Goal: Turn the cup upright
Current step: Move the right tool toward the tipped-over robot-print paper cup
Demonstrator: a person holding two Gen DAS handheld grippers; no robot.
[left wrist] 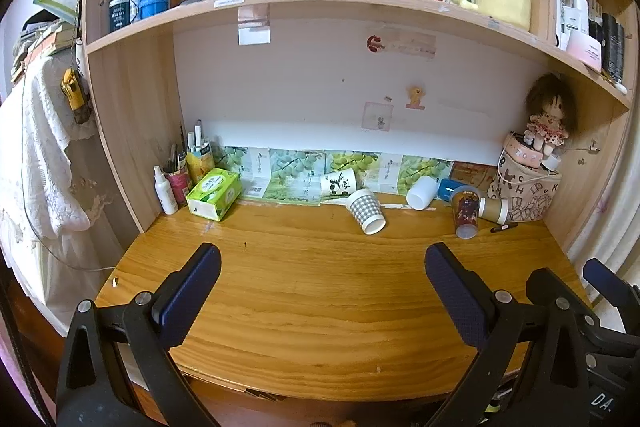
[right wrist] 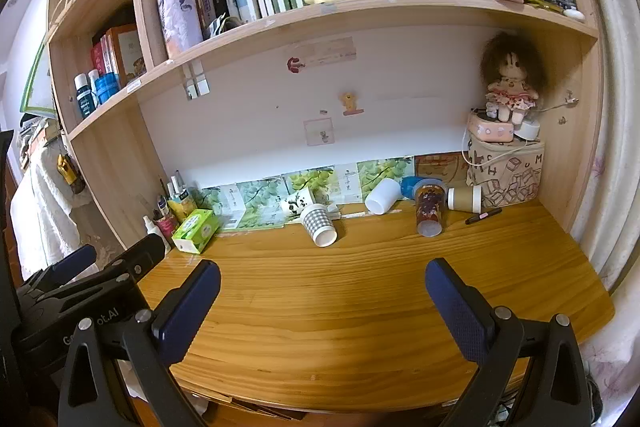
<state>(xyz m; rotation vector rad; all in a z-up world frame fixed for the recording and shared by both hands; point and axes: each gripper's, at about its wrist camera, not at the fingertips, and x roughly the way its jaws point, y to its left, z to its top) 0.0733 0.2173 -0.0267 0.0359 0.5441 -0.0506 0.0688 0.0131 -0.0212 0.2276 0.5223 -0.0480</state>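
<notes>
Several cups lie on their sides at the back of the wooden desk (left wrist: pixel 312 291): a grey checked paper cup (left wrist: pixel 366 211) (right wrist: pixel 319 224), a panda-print cup (left wrist: pixel 338 183) (right wrist: pixel 298 203), a white cup (left wrist: pixel 422 192) (right wrist: pixel 383 195), a clear printed plastic cup (left wrist: pixel 466 213) (right wrist: pixel 430 211) and a brown paper cup (left wrist: pixel 494 209) (right wrist: pixel 464 198). My left gripper (left wrist: pixel 322 259) is open and empty over the desk's front. My right gripper (right wrist: pixel 322 275) is open and empty, also at the front, well short of the cups. The right gripper's body shows at the left wrist view's right edge (left wrist: pixel 600 307).
A green tissue box (left wrist: pixel 214 193) (right wrist: pixel 196 230), a spray bottle (left wrist: pixel 165 191) and a pen holder (left wrist: pixel 178 179) stand at the back left. A patterned bag (left wrist: pixel 528 195) (right wrist: pixel 506 173) with a doll (right wrist: pixel 510 83) fills the back right corner. A dark pen (right wrist: pixel 482 215) lies nearby. A bookshelf hangs overhead.
</notes>
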